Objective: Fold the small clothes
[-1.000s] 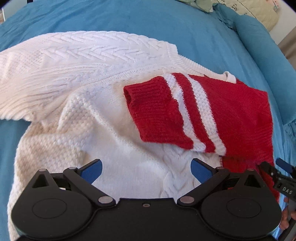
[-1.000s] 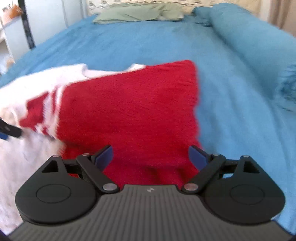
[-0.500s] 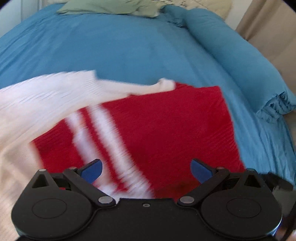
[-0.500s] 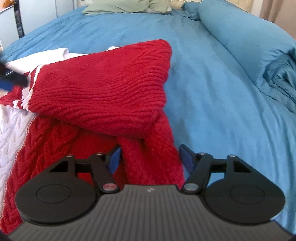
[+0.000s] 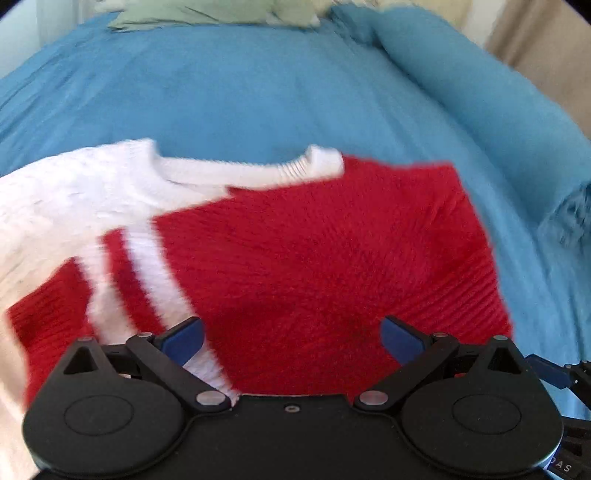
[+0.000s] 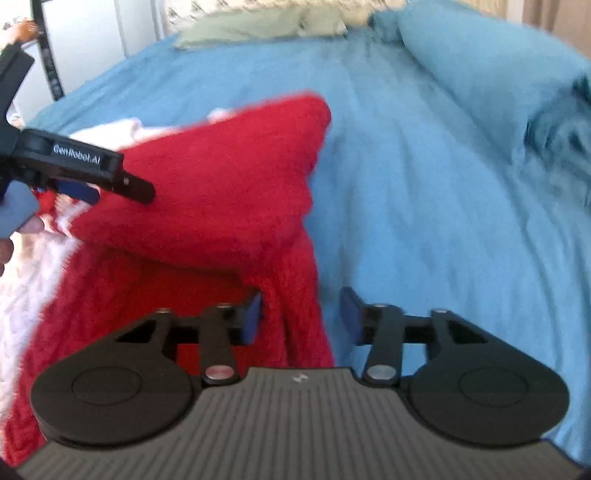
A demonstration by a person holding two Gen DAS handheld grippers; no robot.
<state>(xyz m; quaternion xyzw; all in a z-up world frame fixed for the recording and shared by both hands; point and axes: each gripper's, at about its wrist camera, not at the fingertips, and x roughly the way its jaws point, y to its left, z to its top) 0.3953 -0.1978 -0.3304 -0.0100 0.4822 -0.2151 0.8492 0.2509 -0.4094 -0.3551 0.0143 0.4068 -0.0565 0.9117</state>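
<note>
Left tool (image 5: 291,338) open above red-white sweater (image 5: 314,251); right tool (image 6: 301,314) part-closed around red fold; blue bedspread (image 6: 424,166), green pillow (image 6: 255,27).

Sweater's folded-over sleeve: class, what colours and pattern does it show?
The sleeve is red with white stripes, clearest in the left wrist view.

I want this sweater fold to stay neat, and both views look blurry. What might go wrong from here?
1. The right gripper has its jaws open around only a narrow ridge of the red and white sweater; closing there may catch one layer and drag the fold apart.
2. The folded red sleeve lies loosely on top, so a pull could unfold it.
3. The left gripper hovers open close above the knit and may snag it.
</note>
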